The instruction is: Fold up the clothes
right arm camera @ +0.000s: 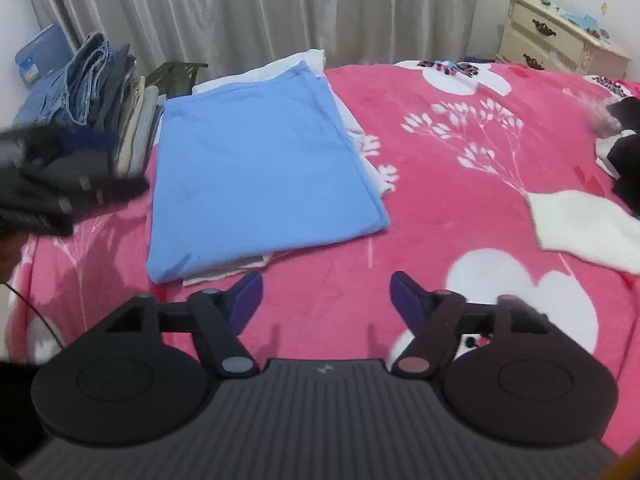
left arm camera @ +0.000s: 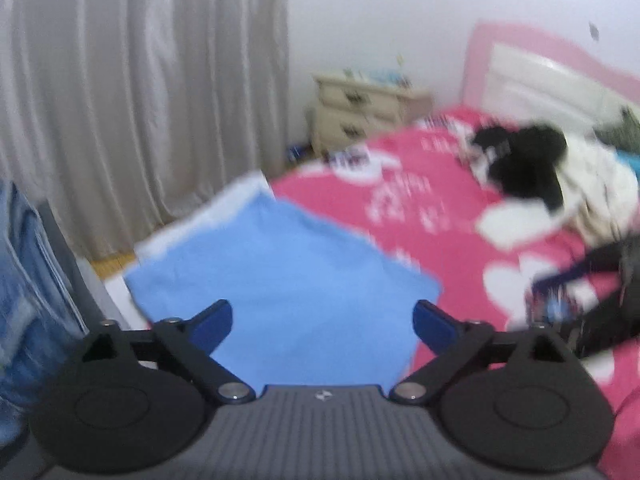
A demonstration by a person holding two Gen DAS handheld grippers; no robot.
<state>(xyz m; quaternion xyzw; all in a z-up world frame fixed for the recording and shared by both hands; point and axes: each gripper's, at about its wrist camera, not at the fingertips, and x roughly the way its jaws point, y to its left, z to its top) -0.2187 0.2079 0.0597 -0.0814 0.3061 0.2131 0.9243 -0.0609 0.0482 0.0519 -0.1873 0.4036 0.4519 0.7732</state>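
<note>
Your left gripper (left arm camera: pixel 322 322) has its fingers spread wide with nothing between them; the blue cloth (left arm camera: pixel 280 276) shows in the gap but lies flat below, untouched as far as the blurred left view tells. Your right gripper (right arm camera: pixel 326 300) also stands apart and empty, over bare pink blanket (right arm camera: pixel 440 208). Neither one holds anything.

In the right view the blue cloth sits folded at eleven o'clock from the fingers, resting on a white garment (right arm camera: pixel 304 60) that sticks out at its far and near edges. At nine o'clock your left gripper shows as a dark smear in front of the stack of jeans and trousers (right arm camera: pixel 104 92). At two to three o'clock, well apart, lie a cream piece (right arm camera: pixel 588 228) and the dark clothes (right arm camera: pixel 624 152); the left view shows that unfolded heap (left arm camera: pixel 532 168) at one o'clock.

The risks, as I judge them: swing the left gripper low over the fold and a finger could snag an edge and undo it. Reach into the heap blind and you may clamp two garments at once, or pinch the blanket with them. The blue cloth also lies close to the bed edge, so a nudge could slide it off.
</note>
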